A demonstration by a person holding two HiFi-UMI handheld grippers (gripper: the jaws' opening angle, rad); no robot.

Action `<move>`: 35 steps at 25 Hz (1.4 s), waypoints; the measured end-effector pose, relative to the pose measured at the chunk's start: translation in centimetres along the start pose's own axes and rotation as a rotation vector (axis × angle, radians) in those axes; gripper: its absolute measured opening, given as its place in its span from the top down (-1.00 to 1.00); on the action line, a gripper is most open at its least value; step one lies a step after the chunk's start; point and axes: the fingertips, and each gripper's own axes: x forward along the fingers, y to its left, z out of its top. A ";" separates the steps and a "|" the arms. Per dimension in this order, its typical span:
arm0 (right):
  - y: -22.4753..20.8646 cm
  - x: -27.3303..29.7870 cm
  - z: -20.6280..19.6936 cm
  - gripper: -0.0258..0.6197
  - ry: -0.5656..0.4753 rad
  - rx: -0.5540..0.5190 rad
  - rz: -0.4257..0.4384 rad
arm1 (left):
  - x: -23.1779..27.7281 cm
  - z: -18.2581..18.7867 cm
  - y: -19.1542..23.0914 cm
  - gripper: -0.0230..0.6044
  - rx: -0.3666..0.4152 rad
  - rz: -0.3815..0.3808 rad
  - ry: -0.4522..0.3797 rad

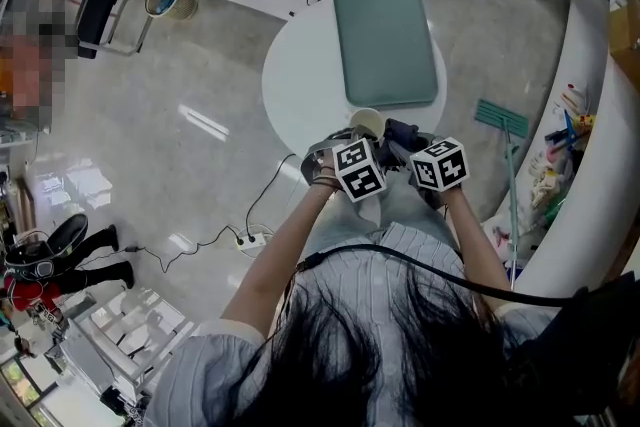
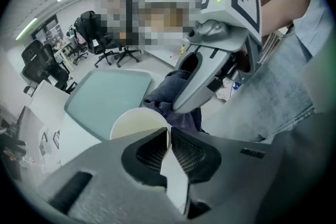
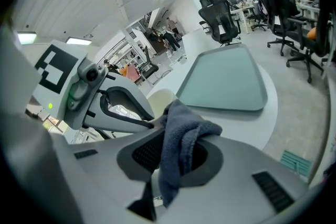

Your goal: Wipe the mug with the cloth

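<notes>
Left gripper [image 2: 167, 134] closed on mug [image 2: 137, 124]: rim wall pinched between jaws. Mug cream, just off tray [image 1: 385, 45] near edge, on person's side, over rim of round white bench [image 1: 300, 75]. Right gripper [image 3: 181, 138] clamped on dark blue cloth [image 3: 181, 115]; cloth bunched above jaws, loose end hanging below. Cloth pressed against mug's right side, also off tray near edge. Grippers close together there, marker cubes almost touching.
</notes>
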 end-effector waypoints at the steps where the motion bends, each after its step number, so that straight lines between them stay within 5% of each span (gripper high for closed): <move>1: 0.0 0.0 0.0 0.67 0.001 -0.003 0.002 | -0.1 -0.2 -0.2 0.80 0.023 -0.014 0.003; 9: 0.4 0.2 0.2 0.67 0.038 -0.078 0.025 | -0.7 -2.2 -1.5 0.80 0.302 -0.154 0.067; 26: 0.9 0.9 2.6 0.67 0.092 -0.221 0.067 | -1.8 -5.8 0.2 0.80 1.144 -0.251 0.309; 30: 0.7 1.1 2.7 0.67 0.092 -0.217 0.070 | -1.7 -5.9 0.5 0.80 1.189 -0.241 0.322; 35: 0.8 0.9 2.6 0.67 0.088 -0.200 0.073 | -1.4 -5.7 0.5 0.80 1.077 -0.198 0.305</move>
